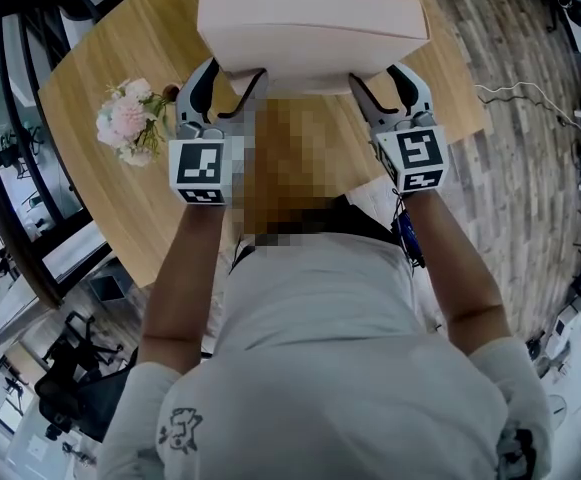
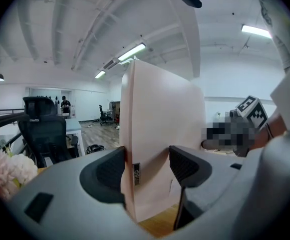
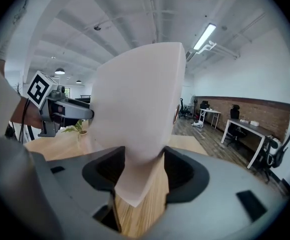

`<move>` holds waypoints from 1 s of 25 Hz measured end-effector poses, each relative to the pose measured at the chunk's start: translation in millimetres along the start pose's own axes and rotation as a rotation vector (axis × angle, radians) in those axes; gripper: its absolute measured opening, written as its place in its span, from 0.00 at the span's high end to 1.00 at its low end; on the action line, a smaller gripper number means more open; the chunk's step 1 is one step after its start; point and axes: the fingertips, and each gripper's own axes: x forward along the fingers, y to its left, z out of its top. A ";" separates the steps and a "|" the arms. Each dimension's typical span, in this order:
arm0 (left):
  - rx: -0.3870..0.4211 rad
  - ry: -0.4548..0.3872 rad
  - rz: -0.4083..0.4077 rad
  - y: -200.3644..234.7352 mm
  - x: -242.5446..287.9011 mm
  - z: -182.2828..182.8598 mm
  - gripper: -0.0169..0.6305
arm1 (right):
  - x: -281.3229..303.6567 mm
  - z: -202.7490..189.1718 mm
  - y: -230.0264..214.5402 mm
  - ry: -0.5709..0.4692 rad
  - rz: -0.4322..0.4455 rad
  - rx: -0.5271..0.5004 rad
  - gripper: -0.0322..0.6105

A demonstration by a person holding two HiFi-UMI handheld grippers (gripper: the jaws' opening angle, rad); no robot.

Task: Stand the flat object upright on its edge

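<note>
A pale pink flat box (image 1: 310, 33) is held up on its long edge between both grippers over the wooden table (image 1: 110, 198). My left gripper (image 1: 238, 93) is shut on its left end. In the left gripper view both pads press the box (image 2: 159, 114) inside the gripper (image 2: 147, 166), and the box's lower edge sits just over the wood. My right gripper (image 1: 372, 90) clamps the right end. In the right gripper view the box (image 3: 140, 99) fills the gap of the gripper (image 3: 137, 166), its bottom corner hanging free above the tabletop.
A small bunch of pink and white flowers (image 1: 128, 120) stands on the table just left of the left gripper. The table's curved near edge runs close to the person's body. Black office chairs (image 1: 70, 378) stand on the floor at lower left.
</note>
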 end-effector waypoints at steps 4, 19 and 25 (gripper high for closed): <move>0.005 0.004 0.004 -2.7 3.2 -9.8 0.54 | -0.7 -4.3 -2.2 -0.014 -0.028 -0.051 0.56; 0.011 0.021 0.028 -9.5 15.5 -59.4 0.53 | 12.4 -49.0 0.1 0.037 -0.043 -0.086 0.55; 0.025 0.022 0.040 -8.1 17.1 -72.2 0.54 | 18.1 -58.2 2.9 0.044 -0.040 -0.118 0.55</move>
